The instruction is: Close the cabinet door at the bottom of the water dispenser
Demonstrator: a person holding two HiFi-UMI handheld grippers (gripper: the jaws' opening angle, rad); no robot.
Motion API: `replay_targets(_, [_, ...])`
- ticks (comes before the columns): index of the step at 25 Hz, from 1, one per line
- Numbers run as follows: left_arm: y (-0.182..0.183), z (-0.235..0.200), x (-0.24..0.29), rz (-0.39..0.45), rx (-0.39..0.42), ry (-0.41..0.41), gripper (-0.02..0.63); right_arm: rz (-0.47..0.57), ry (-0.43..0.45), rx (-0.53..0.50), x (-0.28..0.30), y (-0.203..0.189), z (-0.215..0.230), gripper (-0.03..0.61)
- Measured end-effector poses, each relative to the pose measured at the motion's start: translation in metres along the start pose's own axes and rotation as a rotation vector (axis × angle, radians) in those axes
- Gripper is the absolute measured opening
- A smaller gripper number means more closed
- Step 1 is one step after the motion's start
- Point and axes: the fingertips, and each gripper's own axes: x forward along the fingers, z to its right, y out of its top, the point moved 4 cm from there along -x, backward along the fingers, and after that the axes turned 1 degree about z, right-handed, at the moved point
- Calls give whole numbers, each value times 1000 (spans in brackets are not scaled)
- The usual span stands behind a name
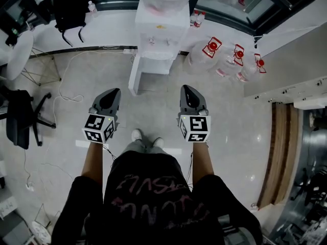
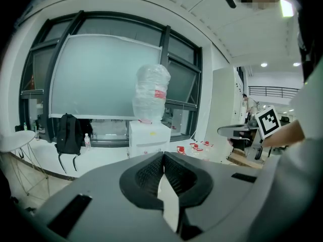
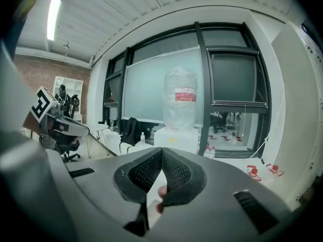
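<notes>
A white water dispenser (image 1: 159,24) stands against the window ledge with a clear bottle (image 2: 150,92) on top. Its bottom cabinet door (image 1: 135,78) hangs open, swung out toward me on the left side. My left gripper (image 1: 115,91) is held out over the floor, short of the door and slightly left of it, its jaws shut on nothing. My right gripper (image 1: 185,88) is level with it on the right, also shut and empty. In the left gripper view the dispenser (image 2: 147,137) shows just above the closed tips (image 2: 163,154); in the right gripper view the dispenser (image 3: 176,137) is straight ahead of the tips (image 3: 162,150).
Several empty water jugs (image 1: 225,55) lie on the floor right of the dispenser. A black backpack (image 1: 71,6) hangs at the ledge on the left. A round white table (image 1: 18,52), an office chair (image 1: 20,116) and a floor cable (image 1: 66,91) are at the left.
</notes>
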Motion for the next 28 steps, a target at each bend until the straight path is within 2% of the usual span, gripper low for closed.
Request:
replay_targets(7, [-22,-48,26,-24,-3,-62,15,-26,-56,-6,38,-15,-16,12])
replay_targets(16, [-83,-86,66,-98,-44,-80,15,-75,-87,-5,87,-59,-5,12])
replay_targets(21, [-124,-104,106,-109,-112,-32,15,-78,-87,5,126,-93,18,12])
replay_targets(28, [-184,-115,161,-139,-144,24,15,-108,-38,8,183,-162,48,12])
